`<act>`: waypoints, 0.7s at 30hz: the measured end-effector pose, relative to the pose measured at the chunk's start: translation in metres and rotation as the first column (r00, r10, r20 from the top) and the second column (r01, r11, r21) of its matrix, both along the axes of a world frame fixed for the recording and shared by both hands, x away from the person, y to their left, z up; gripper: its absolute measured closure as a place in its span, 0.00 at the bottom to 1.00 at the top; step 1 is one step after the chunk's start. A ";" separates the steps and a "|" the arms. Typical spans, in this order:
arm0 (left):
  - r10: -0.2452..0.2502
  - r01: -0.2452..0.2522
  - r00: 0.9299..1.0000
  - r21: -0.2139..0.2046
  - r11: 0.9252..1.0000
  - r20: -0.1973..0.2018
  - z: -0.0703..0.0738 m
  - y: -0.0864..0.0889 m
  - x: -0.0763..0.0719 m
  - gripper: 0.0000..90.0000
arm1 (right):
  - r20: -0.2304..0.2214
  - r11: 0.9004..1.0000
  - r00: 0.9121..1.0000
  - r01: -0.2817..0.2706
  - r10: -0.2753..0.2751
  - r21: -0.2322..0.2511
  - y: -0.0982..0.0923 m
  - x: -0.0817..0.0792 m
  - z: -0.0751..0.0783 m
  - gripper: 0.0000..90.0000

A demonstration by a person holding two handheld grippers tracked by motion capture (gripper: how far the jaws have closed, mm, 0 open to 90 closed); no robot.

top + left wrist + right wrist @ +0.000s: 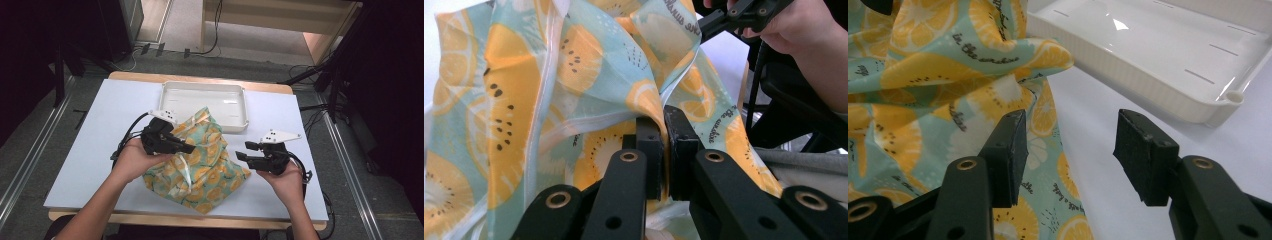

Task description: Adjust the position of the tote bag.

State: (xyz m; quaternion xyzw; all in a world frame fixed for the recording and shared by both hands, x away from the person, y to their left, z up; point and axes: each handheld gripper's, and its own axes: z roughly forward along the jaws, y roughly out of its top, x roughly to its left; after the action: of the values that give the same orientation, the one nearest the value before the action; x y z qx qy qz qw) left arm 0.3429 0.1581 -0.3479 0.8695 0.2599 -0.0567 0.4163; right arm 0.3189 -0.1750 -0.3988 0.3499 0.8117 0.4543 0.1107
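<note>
Your left tool (186,148) is clamped on a fold of the orange-slice cloth (200,170), its two jaws pressed together with the fabric pinched between them, as the left gripper view shows at close range (665,150). The cloth (549,100) is bunched up in a loose mound near the middle of the white worktop (90,150), rising toward your left tool and spreading out flat at its near corner. Your right tool (245,151) sits just beside the cloth's right edge with its jaws spread wide and nothing between them (1070,150); the cloth (923,80) lies against the left jaw's side in that view. Behind the cloth, a shallow white tray (235,95) rests on the worktop, its near rim touching or just beside the raised fabric.
</note>
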 end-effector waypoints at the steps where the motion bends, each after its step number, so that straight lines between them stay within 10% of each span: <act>1: -0.012 0.012 1.000 0.000 1.000 0.002 0.001 -0.003 0.000 0.98 | 0.000 1.000 1.000 0.001 -0.001 0.001 0.000 0.000 0.000 0.53; 21: -0.083 0.083 0.995 0.004 0.997 -0.052 -0.022 -0.043 0.006 0.97 | -0.009 1.000 1.000 0.018 -0.018 0.001 -0.004 -0.005 -0.003 0.53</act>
State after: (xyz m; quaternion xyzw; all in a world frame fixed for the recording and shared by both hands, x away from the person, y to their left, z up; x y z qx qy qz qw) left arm 0.3488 0.1149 -0.3700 0.8791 0.2344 -0.0958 0.4039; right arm 0.3140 -0.1789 -0.4015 0.3593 0.8087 0.4523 0.1109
